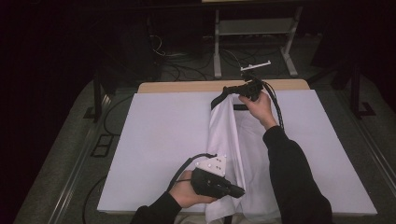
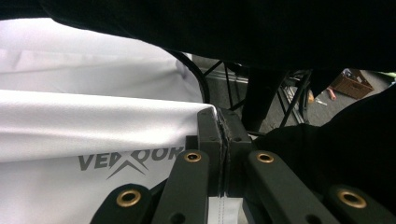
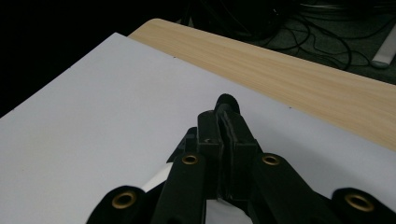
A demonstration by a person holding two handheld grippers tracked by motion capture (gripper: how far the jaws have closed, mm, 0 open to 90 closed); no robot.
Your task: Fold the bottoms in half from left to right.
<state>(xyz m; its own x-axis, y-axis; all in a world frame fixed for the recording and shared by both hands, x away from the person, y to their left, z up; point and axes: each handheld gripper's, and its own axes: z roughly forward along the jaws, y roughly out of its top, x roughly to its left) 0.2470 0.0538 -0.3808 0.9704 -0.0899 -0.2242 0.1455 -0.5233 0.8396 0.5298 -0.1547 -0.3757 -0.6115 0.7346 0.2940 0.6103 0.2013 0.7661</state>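
Both arms reaching forward over the counter (image 1: 154, 135): right gripper (image 1: 232, 88) pinching shirt (image 1: 223, 140) collar at far edge, left gripper (image 1: 239, 191) fingers clamping near hem.

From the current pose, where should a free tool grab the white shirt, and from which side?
Take the shirt by its raised folded edge, midway between the left tool and right tool, coming from the person's left. The fold stands as a ridge there, with bare white sheet beside it, so a jaw could probably slip under.
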